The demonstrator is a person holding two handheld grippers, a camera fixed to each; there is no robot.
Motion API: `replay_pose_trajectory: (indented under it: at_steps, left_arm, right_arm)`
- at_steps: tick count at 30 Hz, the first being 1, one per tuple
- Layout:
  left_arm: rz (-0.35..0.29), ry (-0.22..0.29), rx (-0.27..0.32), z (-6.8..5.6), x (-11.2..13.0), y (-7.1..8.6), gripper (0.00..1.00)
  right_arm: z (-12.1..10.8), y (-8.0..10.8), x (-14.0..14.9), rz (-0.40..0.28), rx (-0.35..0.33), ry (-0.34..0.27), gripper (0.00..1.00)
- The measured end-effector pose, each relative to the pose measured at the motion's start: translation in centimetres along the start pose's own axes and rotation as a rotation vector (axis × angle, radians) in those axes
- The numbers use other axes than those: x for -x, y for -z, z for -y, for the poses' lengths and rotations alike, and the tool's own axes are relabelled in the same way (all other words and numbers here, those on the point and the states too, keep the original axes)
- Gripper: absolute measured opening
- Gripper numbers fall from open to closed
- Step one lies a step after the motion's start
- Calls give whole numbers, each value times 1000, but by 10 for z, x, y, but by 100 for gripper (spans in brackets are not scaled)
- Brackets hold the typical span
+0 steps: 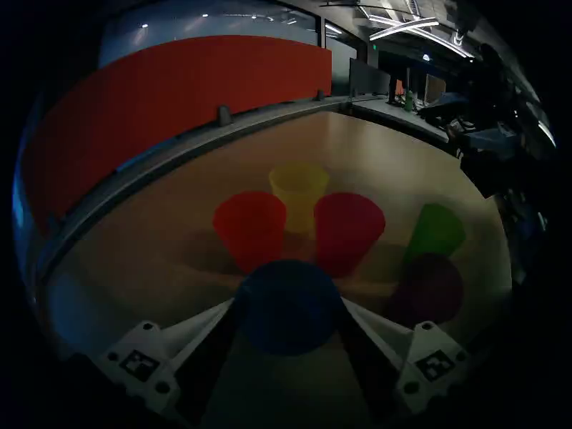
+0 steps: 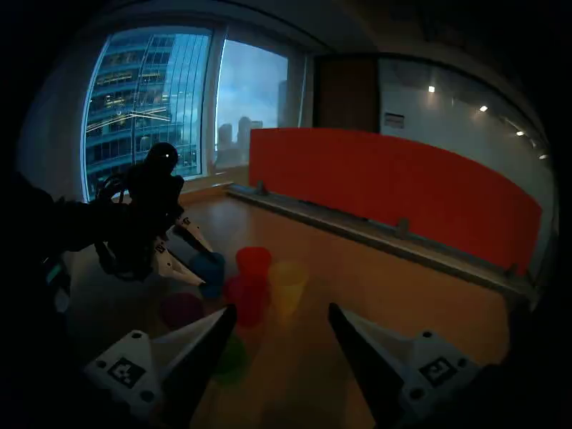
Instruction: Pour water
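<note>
Gripping blue plastic cup [image 1: 289,318] lower centre: left gripper [image 1: 288,302] fingers clamped. Right gripper [image 2: 282,308] spread, empty. Pour seemingly not started.

Left claw [image 1: 287,304]: 2 fingers angled inward, each pressing 1 side of blue cup [image 1: 289,325]; cup gripped between tips. Right claw [image 2: 281,307]: 2 fingers spread wide, nothing between them, pointing forward. In right gripper view, left claw sits farther off at left, fingers pointing right with cup at tips. Hand and arm behind it too dark to make out.
</note>
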State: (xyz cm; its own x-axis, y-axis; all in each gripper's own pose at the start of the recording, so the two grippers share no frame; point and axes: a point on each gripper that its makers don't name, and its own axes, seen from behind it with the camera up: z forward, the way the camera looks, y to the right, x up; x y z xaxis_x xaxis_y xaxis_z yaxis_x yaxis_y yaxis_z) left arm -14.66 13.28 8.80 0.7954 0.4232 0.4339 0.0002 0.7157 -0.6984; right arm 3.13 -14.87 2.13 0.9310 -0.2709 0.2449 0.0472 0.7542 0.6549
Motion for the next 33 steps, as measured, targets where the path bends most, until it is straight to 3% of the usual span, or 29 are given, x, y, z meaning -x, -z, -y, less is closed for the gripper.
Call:
replay_pose_trajectory:
  at_steps: [11,33]
  left_arm:
    - [-33,-5,7,-7,-9,11,88]
    - [-300,-12,-93,-16,-98,86,88]
  right_arm:
    - [2,2,-2,-7,2,-1,100]
    - [15,5,-9,-35,-8,7,100]
